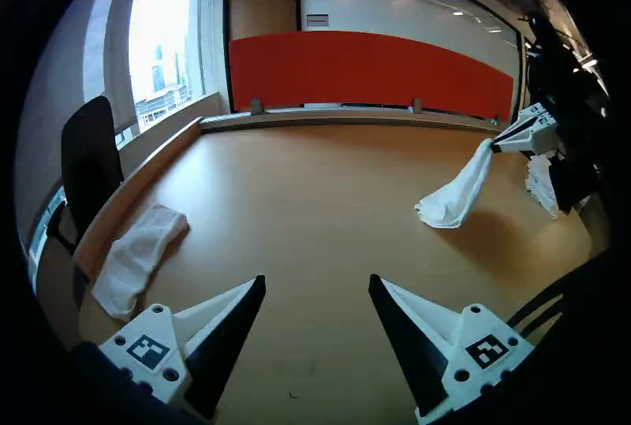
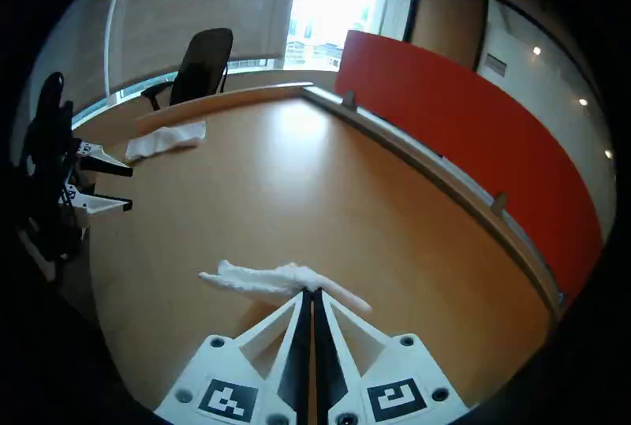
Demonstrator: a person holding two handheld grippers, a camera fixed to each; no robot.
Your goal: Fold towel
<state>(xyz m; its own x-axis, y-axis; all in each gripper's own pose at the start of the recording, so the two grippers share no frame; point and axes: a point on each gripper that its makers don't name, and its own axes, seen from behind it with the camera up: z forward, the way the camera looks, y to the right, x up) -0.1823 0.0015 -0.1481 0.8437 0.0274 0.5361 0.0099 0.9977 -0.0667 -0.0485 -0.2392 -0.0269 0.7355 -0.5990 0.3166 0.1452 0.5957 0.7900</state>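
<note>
A white towel (image 1: 456, 192) hangs from my right gripper (image 1: 497, 143) at the right side of the left gripper view, its lower end resting on the wooden table (image 1: 331, 188). In the right gripper view the right gripper (image 2: 309, 294) is shut on that towel (image 2: 264, 278), which spreads out just beyond the fingertips. My left gripper (image 1: 315, 285) stands open low over the near table, nothing between its fingers. It also appears at the left of the right gripper view as the left gripper (image 2: 126, 187), open. A second white towel (image 1: 140, 255) lies crumpled at the table's left edge.
A red partition (image 1: 371, 70) runs along the table's far edge. A black office chair (image 1: 88, 158) stands beyond the left edge near the window. More folded white cloth (image 1: 544, 182) lies at the far right behind the right gripper.
</note>
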